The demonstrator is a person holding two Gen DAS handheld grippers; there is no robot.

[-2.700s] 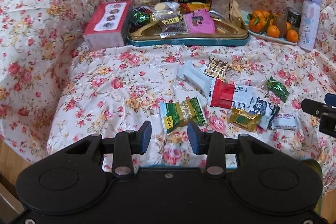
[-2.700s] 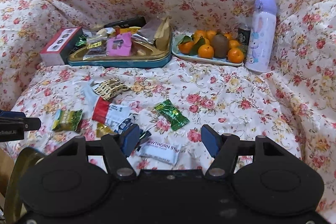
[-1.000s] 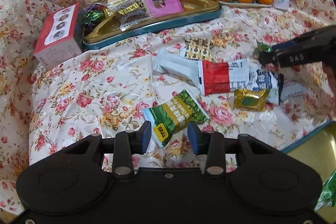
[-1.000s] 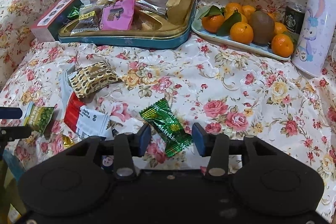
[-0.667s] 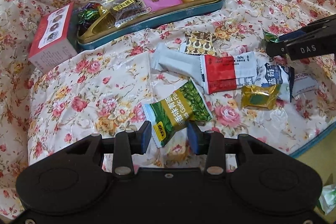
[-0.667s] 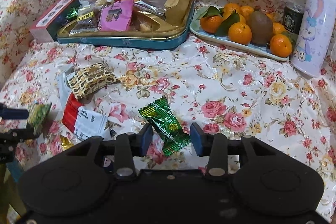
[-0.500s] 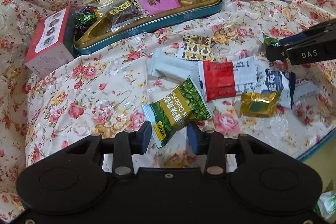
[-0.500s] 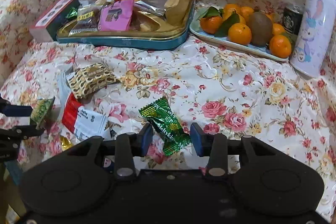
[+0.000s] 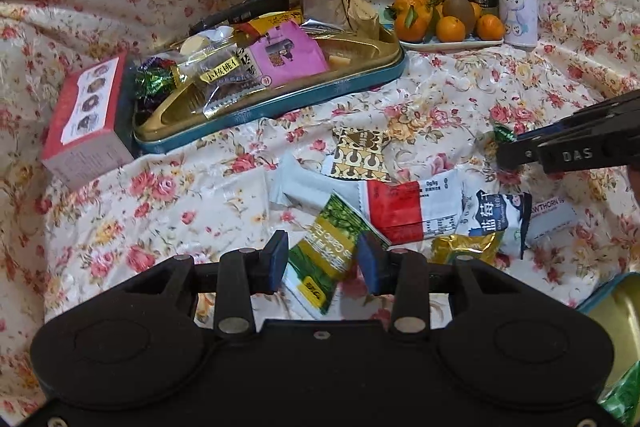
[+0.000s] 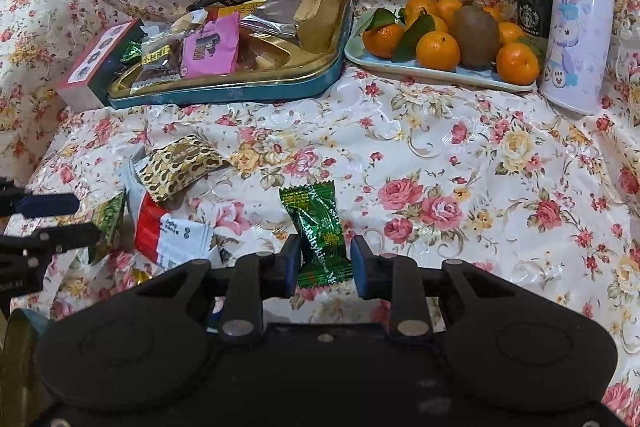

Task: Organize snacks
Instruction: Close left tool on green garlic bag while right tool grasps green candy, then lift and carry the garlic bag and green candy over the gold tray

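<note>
**Two grippers, two green snack packets**

The left gripper [image 9: 322, 263] has the green pea packet [image 9: 326, 251] between its blue pads, and the packet looks tilted with its yellow-marked end low; the jaws sit narrowly apart and close on the wrapper's edges, though whether they truly pinch it or only bracket it I cannot tell. The right gripper [image 10: 326, 265] straddles the green candy wrapper [image 10: 320, 231], the left pad touching the foil and the right pad just beside it (again, a firm grip cannot be confirmed).

Loose on the floral cloth [image 10: 460, 155] lie the leopard-print packet [image 10: 180, 165], the red-and-white packet [image 9: 408, 211], the blue strawberry packet [image 9: 496, 223], a gold foil candy [image 9: 466, 247] and a white hawthorn bar [image 9: 552, 217], all clustered near one another.

Farther back sits the gold tin tray [image 10: 280, 83], already heaped with snacks, a pink packet [image 10: 212, 47] among them. A red box [image 9: 84, 119] stands against its left end. To the right are a plate of tangerines [image 10: 436, 73], a Starbucks can [image 10: 534, 9] and a lilac rabbit bottle [image 10: 580, 15].
</note>
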